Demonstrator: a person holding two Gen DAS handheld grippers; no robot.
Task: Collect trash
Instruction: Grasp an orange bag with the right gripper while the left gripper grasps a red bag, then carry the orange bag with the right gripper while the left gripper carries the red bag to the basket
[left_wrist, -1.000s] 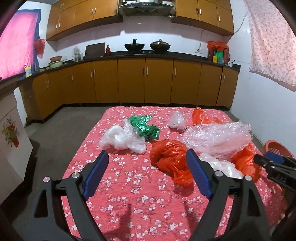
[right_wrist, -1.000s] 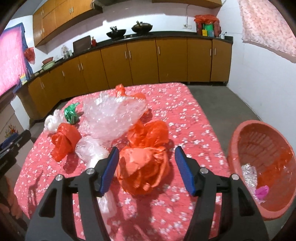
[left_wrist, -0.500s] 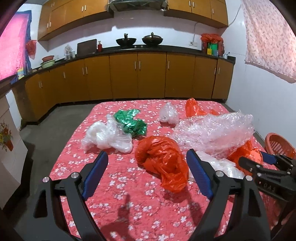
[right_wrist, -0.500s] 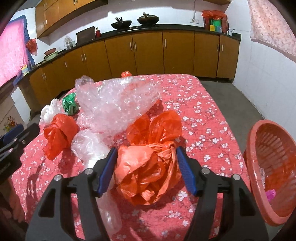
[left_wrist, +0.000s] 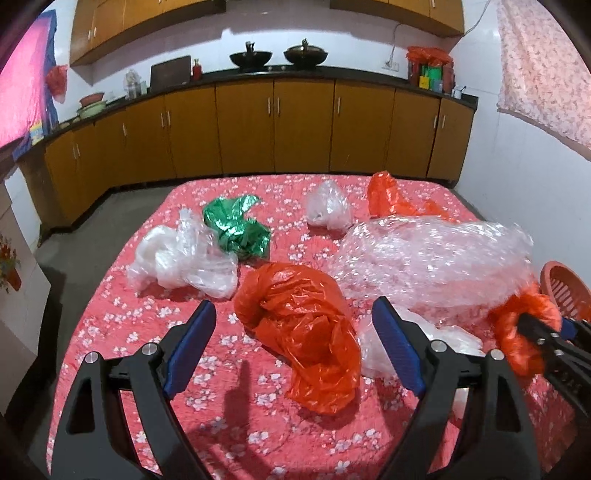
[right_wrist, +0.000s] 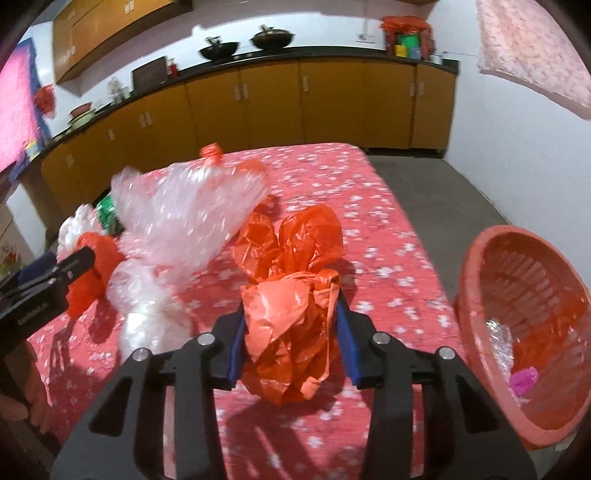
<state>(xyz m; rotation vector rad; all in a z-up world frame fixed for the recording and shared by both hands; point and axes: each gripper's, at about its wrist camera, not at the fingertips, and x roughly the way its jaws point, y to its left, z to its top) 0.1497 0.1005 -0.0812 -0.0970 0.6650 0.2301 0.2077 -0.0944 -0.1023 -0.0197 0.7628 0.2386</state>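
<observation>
Crumpled plastic bags lie on a red flowered tablecloth (left_wrist: 155, 332). My left gripper (left_wrist: 295, 345) is open, its jaws on either side of a red-orange bag (left_wrist: 303, 325) just ahead. My right gripper (right_wrist: 291, 332) is shut on a crumpled orange bag (right_wrist: 291, 328) and holds it above the cloth; the bag also shows at the right of the left wrist view (left_wrist: 517, 332). A large clear bubble-wrap sheet (left_wrist: 436, 258) lies between the two grippers. An orange basket (right_wrist: 532, 332) stands beside the table at right, holding a little trash.
A white bag (left_wrist: 181, 258), a green foil bag (left_wrist: 236, 229), a small clear bag (left_wrist: 328, 210) and another orange bag (left_wrist: 391, 195) lie farther back. Another clear bag (right_wrist: 147, 310) lies by the right gripper. Brown kitchen cabinets (left_wrist: 273, 129) line the far wall.
My right gripper has closed on the orange bag and lifted it off the cloth. My left gripper has moved forward toward the red-orange bag, still open.
</observation>
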